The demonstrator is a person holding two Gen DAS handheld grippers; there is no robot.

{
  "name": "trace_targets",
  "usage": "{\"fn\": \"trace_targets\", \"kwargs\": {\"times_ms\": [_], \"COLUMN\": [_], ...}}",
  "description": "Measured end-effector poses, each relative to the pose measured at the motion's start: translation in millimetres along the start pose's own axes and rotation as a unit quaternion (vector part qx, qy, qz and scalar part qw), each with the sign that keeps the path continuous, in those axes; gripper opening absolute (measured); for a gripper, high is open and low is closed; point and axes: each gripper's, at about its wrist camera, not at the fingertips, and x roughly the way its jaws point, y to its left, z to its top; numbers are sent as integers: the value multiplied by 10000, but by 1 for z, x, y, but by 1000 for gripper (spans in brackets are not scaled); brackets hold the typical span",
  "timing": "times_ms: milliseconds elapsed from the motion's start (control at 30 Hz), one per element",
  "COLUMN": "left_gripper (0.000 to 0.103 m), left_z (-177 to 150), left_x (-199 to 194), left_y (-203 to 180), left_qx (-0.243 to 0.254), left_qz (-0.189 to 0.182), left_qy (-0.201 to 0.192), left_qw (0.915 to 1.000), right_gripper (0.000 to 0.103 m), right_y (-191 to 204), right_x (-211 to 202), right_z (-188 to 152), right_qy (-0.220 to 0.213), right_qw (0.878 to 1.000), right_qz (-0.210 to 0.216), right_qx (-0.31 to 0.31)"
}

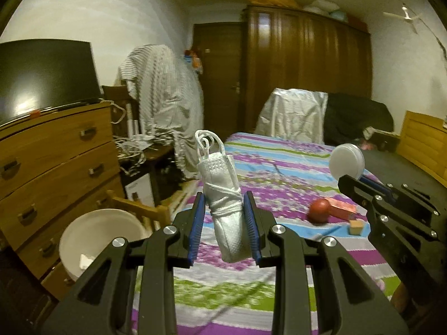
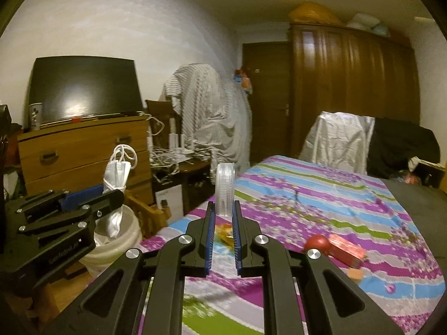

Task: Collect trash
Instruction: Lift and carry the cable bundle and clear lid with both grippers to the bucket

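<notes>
White mask (image 1: 223, 195); striped bedspread (image 1: 279, 162) (purple, blue, green); white bucket (image 1: 83, 231); red ball (image 1: 320, 209).

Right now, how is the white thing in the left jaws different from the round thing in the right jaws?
The rolled face mask is soft cloth tied with its string loops; the plastic lid is hard, round and ridged. The mask stands tall between its jaws; the lid is thin, held on edge. Both are whitish and gripped above the bed.

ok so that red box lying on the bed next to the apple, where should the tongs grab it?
Grip the red box across its narrow width near the free end, coming from above: it lies flat and long on the bedspread, and the apple crowds the other end.
</notes>
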Motion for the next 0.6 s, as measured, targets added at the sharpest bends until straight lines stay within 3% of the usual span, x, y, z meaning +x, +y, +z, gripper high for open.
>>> {"fn": "trace_targets", "kwargs": {"times_ms": [600], "left_gripper": [27], "left_z": [8], "left_x": [10], "left_y": [123], "left_qx": [-481], "left_qz": [929], "left_qy": [362], "left_qw": [9939], "right_gripper": [13], "right_y": [141], "right_x": [114], "right_z": [55], "right_qy": [480], "right_qw": [9909], "right_qz": [1193], "right_qx": [-393]}}
